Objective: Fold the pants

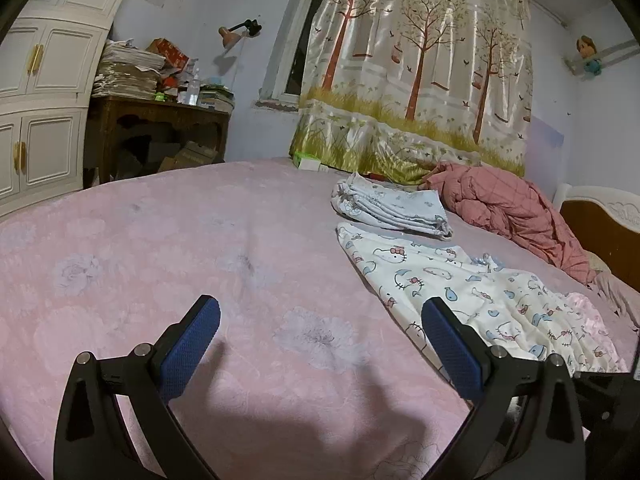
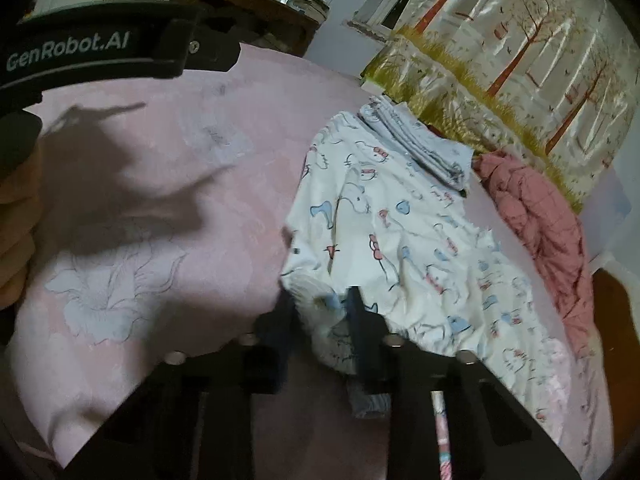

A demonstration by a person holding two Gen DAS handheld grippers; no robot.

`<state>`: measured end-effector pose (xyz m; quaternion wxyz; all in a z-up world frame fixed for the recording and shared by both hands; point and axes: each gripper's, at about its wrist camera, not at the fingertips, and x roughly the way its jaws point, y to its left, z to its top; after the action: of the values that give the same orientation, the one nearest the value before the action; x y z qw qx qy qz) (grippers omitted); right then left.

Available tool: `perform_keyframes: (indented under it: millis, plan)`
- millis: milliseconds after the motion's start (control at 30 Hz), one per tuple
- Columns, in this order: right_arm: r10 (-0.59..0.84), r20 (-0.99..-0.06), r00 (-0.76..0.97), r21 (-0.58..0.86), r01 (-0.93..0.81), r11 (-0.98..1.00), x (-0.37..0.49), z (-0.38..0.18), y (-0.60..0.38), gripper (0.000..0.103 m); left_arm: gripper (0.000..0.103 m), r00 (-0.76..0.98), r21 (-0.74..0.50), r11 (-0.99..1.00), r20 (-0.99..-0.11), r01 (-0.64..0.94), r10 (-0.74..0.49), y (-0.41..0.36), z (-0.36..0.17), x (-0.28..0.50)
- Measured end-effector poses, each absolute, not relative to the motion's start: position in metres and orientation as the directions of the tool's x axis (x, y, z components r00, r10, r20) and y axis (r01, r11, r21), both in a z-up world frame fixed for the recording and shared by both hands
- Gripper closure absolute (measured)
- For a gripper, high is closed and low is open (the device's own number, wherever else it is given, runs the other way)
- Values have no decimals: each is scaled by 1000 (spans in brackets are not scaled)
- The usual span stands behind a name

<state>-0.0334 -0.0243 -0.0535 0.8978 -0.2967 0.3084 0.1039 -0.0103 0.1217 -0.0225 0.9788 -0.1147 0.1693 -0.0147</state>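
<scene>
White pants (image 1: 460, 280) printed with cartoon cats and fish lie spread on the right half of the pink bed (image 1: 160, 240). My left gripper (image 1: 320, 308) hovers over bare sheet just left of them. It is open, and nothing sits between its blue pads (image 1: 192, 344). In the right wrist view the pants (image 2: 400, 232) stretch away from me. My right gripper (image 2: 318, 316) is at their near gathered edge, and its dark fingers pinch a bunch of that fabric. The left tool's black housing (image 2: 92, 52) and a hand (image 2: 16, 240) show at the left.
A folded pale blue cloth (image 1: 392, 208) lies just beyond the pants, and a crumpled pink quilt (image 1: 508, 208) lies to their right by the headboard (image 1: 600, 216). A tree-print curtain (image 1: 420, 80) hangs behind. A cluttered desk (image 1: 160, 120) and a white wardrobe (image 1: 40, 100) stand at the far left.
</scene>
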Motion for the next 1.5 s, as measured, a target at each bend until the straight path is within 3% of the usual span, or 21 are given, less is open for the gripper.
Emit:
perform_keyframes:
  millis: [400, 733, 1067, 1300, 1400, 1500]
  plan:
    - [110, -552, 827, -410, -384, 827, -59, -48, -37, 80, 3, 943, -195, 981, -327, -10, -55, 116, -22, -12]
    - [-33, -426, 904, -726, -320, 609, -81, -73, -5, 80, 3, 944, -196, 981, -326, -10, -56, 116, -21, -12]
    - [-22, -364, 931, -827, -312, 468, -82, -78, 10, 80, 3, 941, -201, 980, -333, -5, -63, 114, -23, -10]
    - [-42, -425, 904, -799, -354, 487, -69, -77, 5, 80, 3, 941, -202, 979, -334, -6, -63, 112, -23, -10]
    - [-52, -420, 906, -796, -340, 501, -74, -81, 7, 92, 3, 941, -201, 980, -334, -7, -62, 111, -23, -10]
    - [-78, -373, 925, -809, -283, 515, -81, -86, 10, 93, 3, 941, -203, 979, -332, -6, -63, 113, -23, -10]
